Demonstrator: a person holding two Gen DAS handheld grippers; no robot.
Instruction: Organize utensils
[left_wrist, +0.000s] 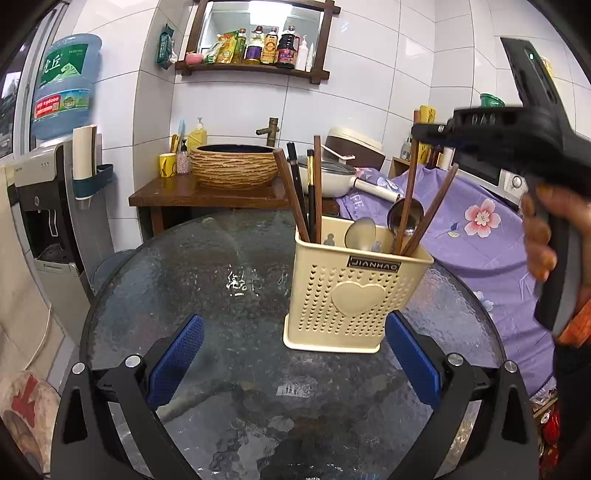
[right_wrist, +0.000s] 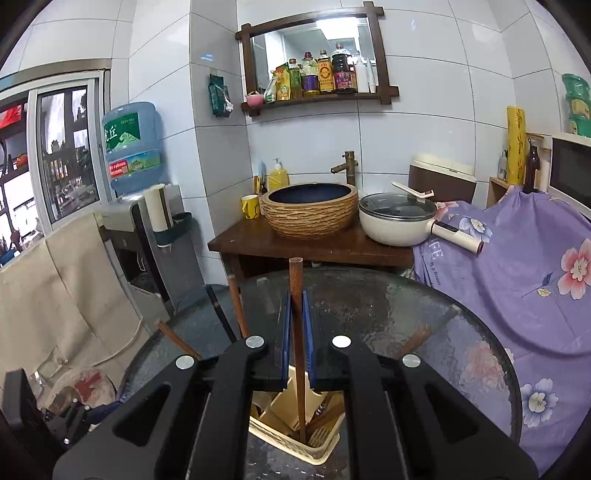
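A cream perforated utensil holder (left_wrist: 351, 291) stands on the round glass table (left_wrist: 207, 280). In it are dark and brown chopsticks (left_wrist: 308, 192) on the left, two metal spoons (left_wrist: 406, 218) and more brown chopsticks on the right. My left gripper (left_wrist: 295, 362) is open just in front of the holder, its right pad beside the holder's base. My right gripper (left_wrist: 428, 133) (right_wrist: 295, 332) hovers above the holder, shut on a brown chopstick (right_wrist: 296, 288) (left_wrist: 410, 184). The chopstick stands upright with its lower end inside the holder (right_wrist: 314, 456).
A purple flowered cloth (left_wrist: 480, 229) covers furniture right of the table. Behind the table, a wooden stand carries a woven basin (right_wrist: 312, 210) and a white pot (right_wrist: 395, 221). A water dispenser (left_wrist: 48, 192) stands at the left. A hand (left_wrist: 539, 236) grips the right gripper's handle.
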